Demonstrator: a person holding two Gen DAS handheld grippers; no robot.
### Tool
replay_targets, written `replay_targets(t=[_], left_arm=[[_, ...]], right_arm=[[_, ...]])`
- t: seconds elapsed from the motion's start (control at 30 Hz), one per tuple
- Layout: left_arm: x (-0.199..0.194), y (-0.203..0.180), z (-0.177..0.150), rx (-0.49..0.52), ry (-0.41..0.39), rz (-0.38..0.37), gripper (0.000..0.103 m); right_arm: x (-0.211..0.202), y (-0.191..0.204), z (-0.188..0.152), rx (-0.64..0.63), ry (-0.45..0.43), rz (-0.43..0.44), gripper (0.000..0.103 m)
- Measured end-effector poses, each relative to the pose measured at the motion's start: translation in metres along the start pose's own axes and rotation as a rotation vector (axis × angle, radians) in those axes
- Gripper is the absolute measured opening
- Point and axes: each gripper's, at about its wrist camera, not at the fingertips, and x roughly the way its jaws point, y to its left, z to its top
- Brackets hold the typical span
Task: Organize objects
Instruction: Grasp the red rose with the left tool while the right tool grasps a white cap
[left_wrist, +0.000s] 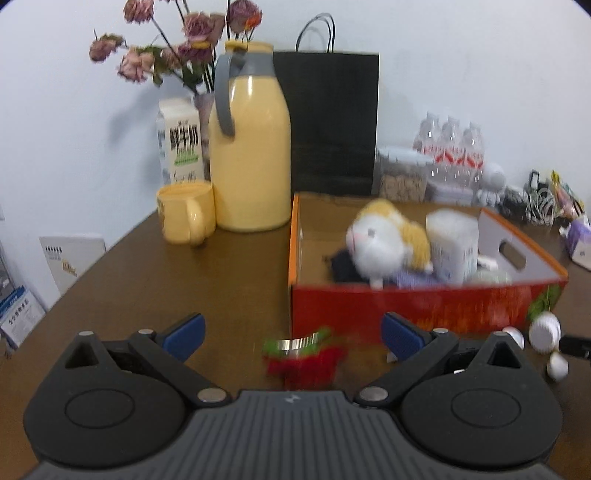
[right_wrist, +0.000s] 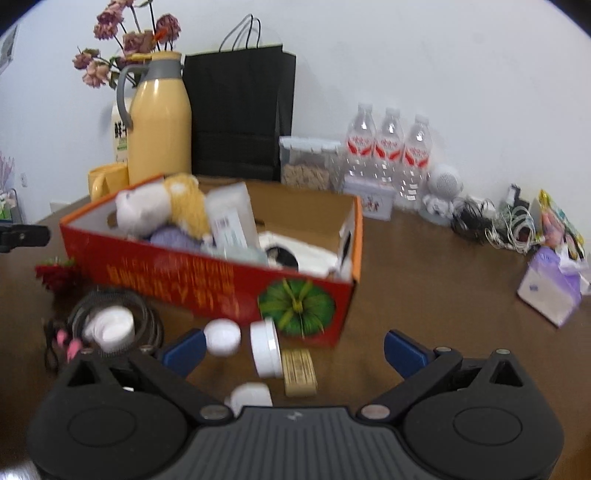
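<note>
My left gripper (left_wrist: 293, 334) is spread wide around the red flower (left_wrist: 303, 360), ready to pinch. My right gripper (right_wrist: 293, 349) gapes empty over the white jars (right_wrist: 264, 347). Both lie beside the red box (right_wrist: 207, 273), half filled, their likely destination.

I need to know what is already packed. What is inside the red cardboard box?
In the red cardboard box: a plush toy, a white carton, something purple. Things beneath are hidden.
</note>
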Motion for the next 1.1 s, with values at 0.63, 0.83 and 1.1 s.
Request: replay_targets(t=[0.63, 0.83, 1.1], left_arm=[[0.027, 0.003, -0.014, -0.037, 0.099, 0.024, 0.103], [0.052, 0.004, -0.008, -0.052, 0.106, 0.02, 0.076], [0.035, -0.001, -0.011, -0.024, 0.063, -0.03, 0.049]], right_arm=[[-0.005, 0.007, -0.028, 0.045, 0.067, 0.074, 0.056], [0.003, 0.015, -0.026, 0.034, 0.081, 0.098, 0.03], [0.0, 0.017, -0.027, 0.02, 0.062, 0.087, 0.026]])
